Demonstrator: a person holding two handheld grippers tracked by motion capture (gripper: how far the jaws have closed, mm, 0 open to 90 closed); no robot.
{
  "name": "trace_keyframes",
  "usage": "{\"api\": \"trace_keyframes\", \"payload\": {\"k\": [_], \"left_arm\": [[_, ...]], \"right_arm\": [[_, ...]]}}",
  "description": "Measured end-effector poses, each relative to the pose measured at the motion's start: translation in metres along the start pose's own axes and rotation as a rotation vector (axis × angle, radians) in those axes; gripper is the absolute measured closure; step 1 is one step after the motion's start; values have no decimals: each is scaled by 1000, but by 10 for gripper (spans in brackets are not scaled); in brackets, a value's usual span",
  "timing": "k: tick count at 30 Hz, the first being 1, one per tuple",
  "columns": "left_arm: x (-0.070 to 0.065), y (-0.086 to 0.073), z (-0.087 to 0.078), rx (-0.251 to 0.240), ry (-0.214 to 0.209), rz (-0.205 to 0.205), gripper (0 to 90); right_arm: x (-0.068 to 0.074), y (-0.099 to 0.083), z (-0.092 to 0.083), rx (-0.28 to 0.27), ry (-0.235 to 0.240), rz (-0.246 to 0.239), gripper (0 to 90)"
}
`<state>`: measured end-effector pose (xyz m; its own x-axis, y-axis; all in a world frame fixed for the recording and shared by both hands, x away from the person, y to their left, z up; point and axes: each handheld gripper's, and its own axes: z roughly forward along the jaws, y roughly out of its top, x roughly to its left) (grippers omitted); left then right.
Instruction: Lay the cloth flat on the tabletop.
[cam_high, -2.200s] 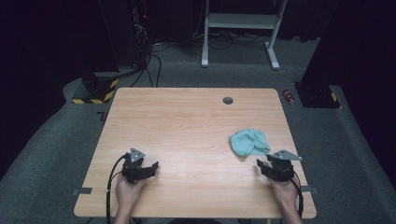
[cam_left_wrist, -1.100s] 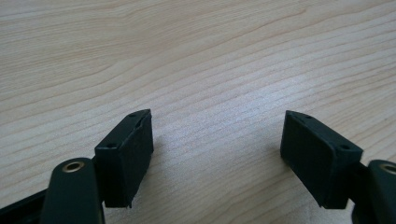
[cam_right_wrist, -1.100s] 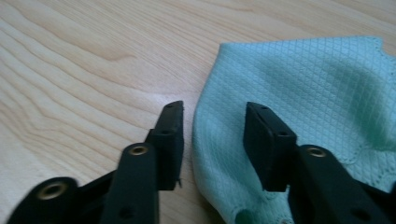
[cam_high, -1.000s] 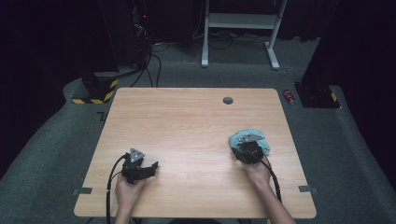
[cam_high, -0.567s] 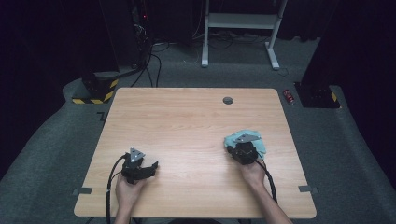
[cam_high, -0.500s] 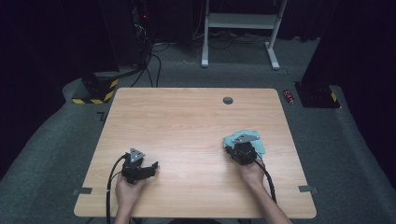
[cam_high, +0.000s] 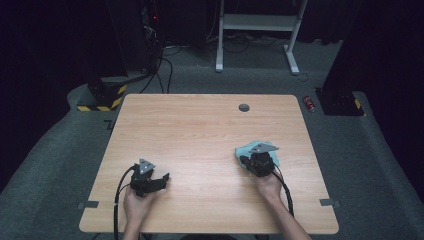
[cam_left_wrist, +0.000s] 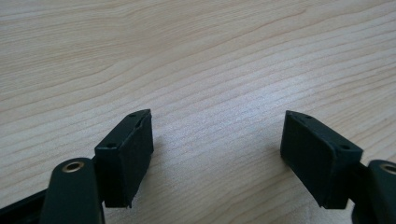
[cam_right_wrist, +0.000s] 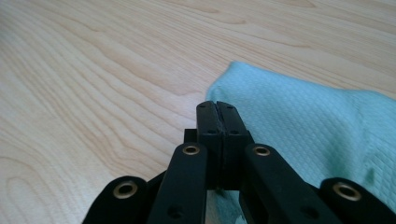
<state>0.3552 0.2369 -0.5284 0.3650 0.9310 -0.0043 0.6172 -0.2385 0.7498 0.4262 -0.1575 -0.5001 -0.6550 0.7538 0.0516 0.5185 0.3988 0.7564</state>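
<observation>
Since the earliest frame my right gripper (cam_high: 248, 161) has travelled from the table's near right edge onto the teal cloth (cam_right_wrist: 308, 116); its jaws have just been closing and now pinch the cloth's near-left edge. Cloth lies right of centre on the table (cam_high: 200, 130). My left gripper (cam_left_wrist: 217, 158) rests wide open, empty.

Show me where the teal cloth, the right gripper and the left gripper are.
teal cloth (cam_right_wrist: 299, 112): right gripper view, its textured top.
right gripper (cam_right_wrist: 217, 108): right gripper view, closed jaw tips.
left gripper (cam_left_wrist: 217, 151): left gripper view, gap between open jaws.
</observation>
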Motion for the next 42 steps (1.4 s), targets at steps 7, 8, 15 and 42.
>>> {"api": "trace_keyframes", "payload": {"k": [7, 8, 15, 42], "left_arm": [[0, 0, 0, 0, 0, 1, 257], [0, 0, 0, 0, 0, 0, 257], [0, 0, 0, 0, 0, 0, 257], [-82, 57, 15, -38, -237, 141, 403]], "right_arm": [[36, 21, 11, -22, 112, -64, 896], [41, 23, 12, -25, 127, -67, 896], [70, 36, 21, -38, 202, -105, 896], [29, 1, -7, -38, 115, -15, 765]]}}
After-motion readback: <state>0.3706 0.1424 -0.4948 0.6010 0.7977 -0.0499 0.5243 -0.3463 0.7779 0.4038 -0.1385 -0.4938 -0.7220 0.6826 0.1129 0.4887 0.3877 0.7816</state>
